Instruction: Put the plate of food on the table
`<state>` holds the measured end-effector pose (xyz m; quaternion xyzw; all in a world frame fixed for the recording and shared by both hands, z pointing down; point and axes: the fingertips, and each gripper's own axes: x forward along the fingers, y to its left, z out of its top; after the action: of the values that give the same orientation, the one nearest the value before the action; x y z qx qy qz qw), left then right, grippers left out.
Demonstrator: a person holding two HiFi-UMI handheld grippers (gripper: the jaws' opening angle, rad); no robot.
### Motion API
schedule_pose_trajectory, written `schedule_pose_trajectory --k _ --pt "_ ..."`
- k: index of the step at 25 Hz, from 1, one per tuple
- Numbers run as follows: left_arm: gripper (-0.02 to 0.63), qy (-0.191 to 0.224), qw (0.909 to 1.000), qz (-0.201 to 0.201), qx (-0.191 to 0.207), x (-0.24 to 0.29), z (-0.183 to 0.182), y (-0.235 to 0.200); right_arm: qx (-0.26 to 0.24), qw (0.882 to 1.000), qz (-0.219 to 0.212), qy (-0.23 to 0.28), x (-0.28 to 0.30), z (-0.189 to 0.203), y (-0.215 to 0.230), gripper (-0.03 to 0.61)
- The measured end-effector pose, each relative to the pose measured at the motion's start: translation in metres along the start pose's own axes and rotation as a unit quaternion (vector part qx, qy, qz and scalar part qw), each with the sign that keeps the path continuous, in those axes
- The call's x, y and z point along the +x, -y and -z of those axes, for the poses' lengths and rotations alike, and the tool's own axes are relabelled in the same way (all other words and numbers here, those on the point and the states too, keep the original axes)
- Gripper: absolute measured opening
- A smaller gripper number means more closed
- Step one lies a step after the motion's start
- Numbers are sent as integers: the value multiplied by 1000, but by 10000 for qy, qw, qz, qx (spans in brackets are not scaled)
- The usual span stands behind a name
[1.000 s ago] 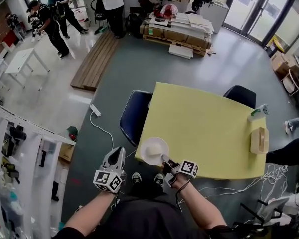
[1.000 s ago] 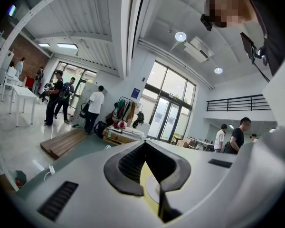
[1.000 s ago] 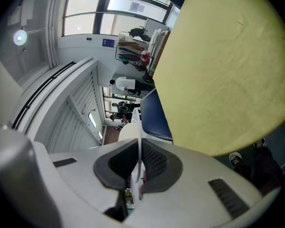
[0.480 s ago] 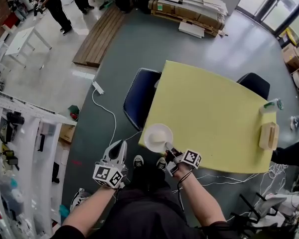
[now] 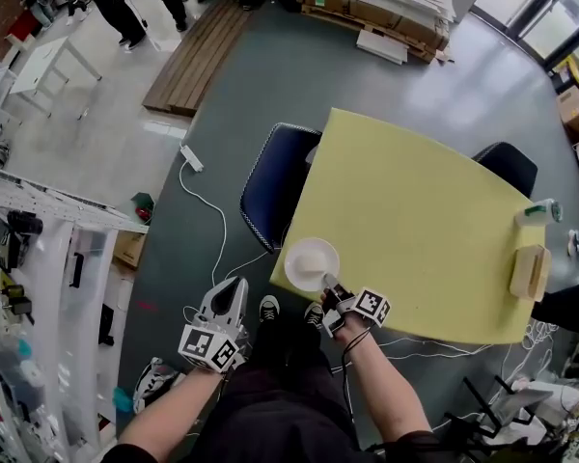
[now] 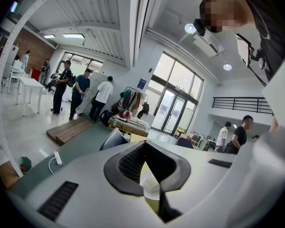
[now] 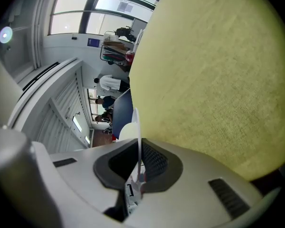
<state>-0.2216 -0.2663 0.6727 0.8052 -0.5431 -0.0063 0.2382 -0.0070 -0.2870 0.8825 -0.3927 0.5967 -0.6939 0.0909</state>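
The plate (image 5: 312,263) is over the near corner of the yellow bench (image 5: 425,220), so most of the carrying looks done. Setting it flat and letting go remain, and I cannot tell whether its base touches the surface yet. The right hand-held gripper (image 5: 330,284) is clenched on the plate's near rim, which shows edge-on between its pads. The left hand-held gripper (image 5: 235,289) is off to the left of the right one, beyond the bench edge, jaws drawn together on nothing. Ahead of the right hand-held gripper the bench is bare. A wooden box (image 5: 529,271) and a bottle (image 5: 538,212) sit far to its right. A dark blue chair (image 5: 270,186) stands ahead to its left on the grey floor (image 5: 270,75).
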Motion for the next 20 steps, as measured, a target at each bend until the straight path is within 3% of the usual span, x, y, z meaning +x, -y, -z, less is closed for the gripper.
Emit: schedule_pose_trajectory --k 20 --pt "8 -197 9997 -90 -102 5 21 -6 -40 9969 779 134 17 -7 33 23"
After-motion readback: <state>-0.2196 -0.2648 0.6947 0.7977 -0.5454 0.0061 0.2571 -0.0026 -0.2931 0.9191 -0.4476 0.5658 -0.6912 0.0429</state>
